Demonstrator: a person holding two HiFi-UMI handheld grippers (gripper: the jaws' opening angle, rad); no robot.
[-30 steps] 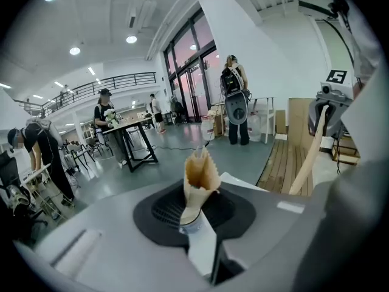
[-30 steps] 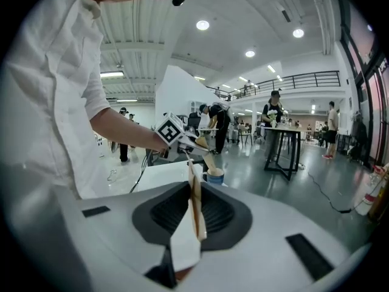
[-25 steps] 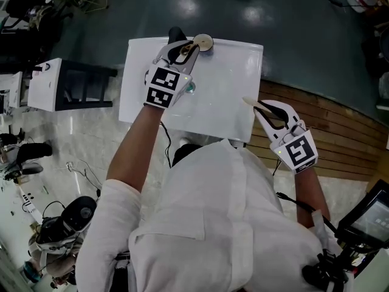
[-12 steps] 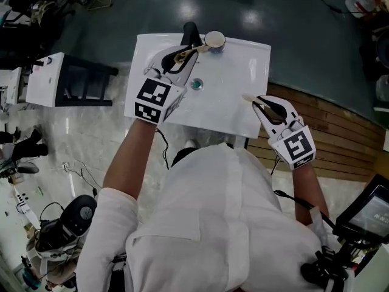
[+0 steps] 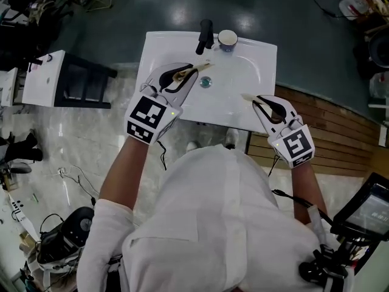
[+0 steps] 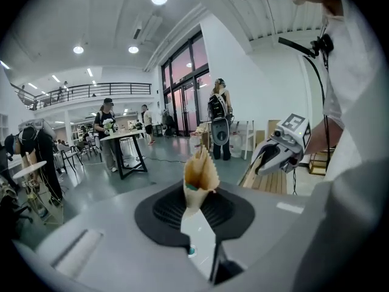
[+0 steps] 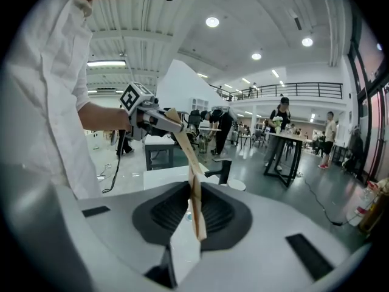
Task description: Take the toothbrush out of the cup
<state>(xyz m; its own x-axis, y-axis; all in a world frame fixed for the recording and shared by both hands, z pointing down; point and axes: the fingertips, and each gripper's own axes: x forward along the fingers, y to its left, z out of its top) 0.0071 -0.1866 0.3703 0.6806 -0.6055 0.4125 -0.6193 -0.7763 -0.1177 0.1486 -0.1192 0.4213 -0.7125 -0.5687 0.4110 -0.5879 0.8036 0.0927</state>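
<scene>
- In the left gripper (image 6: 198, 166) view I see the jaws closed narrow on a small green piece, which I take for the toothbrush (image 6: 189, 187). The jaws bulge a little around it.
- In the head view a thin pale stick points out of these jaws toward 2 o'clock. I cannot tell whether it is the jaw tips or the brush.
- The right gripper (image 7: 193, 187) has its jaws flat together, and it is empty.
- The cup (image 5: 227, 39) stands upright on the back rim of the sink (image 5: 243, 72), just at 3 o'clock of the black faucet (image 5: 204, 35). It is apart from both grippers.
- The left gripper is over the left front part of the sink, at 8 o'clock of the drain (image 5: 205, 82). The cup is at 1 o'clock from it.
- The right gripper is at the right front corner of the sink, at 4 o'clock of the drain.
</scene>
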